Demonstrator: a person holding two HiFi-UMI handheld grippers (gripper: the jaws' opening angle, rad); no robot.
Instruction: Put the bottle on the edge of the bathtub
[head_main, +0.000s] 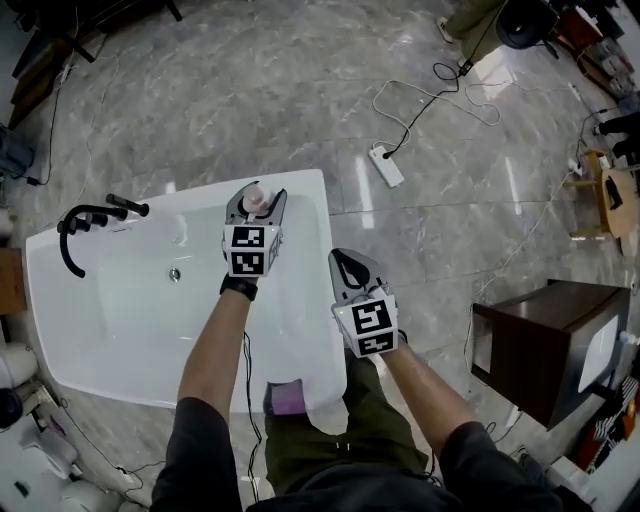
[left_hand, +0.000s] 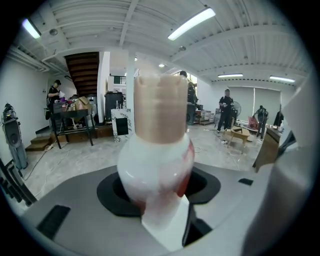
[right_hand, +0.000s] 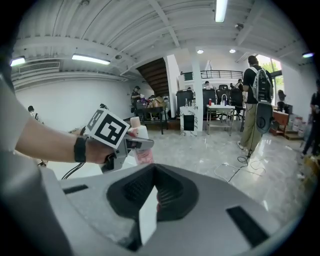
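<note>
A white bottle (head_main: 257, 197) with red print and a tan cap stands upright between the jaws of my left gripper (head_main: 255, 210), which is shut on its body. It hangs over the far right corner of the white bathtub (head_main: 322, 235), close to the rim. In the left gripper view the bottle (left_hand: 157, 165) fills the middle, gripped low down. The right gripper view shows the bottle (right_hand: 143, 155) in the left gripper (right_hand: 134, 144) at left. My right gripper (head_main: 346, 263) is shut and empty beside the tub's right edge.
A black faucet (head_main: 85, 218) and a drain (head_main: 175, 273) are at the tub's left end. A purple item (head_main: 288, 397) lies on the near rim. On the floor are a power strip (head_main: 386, 165) with cables and a dark cabinet (head_main: 545, 340) at right.
</note>
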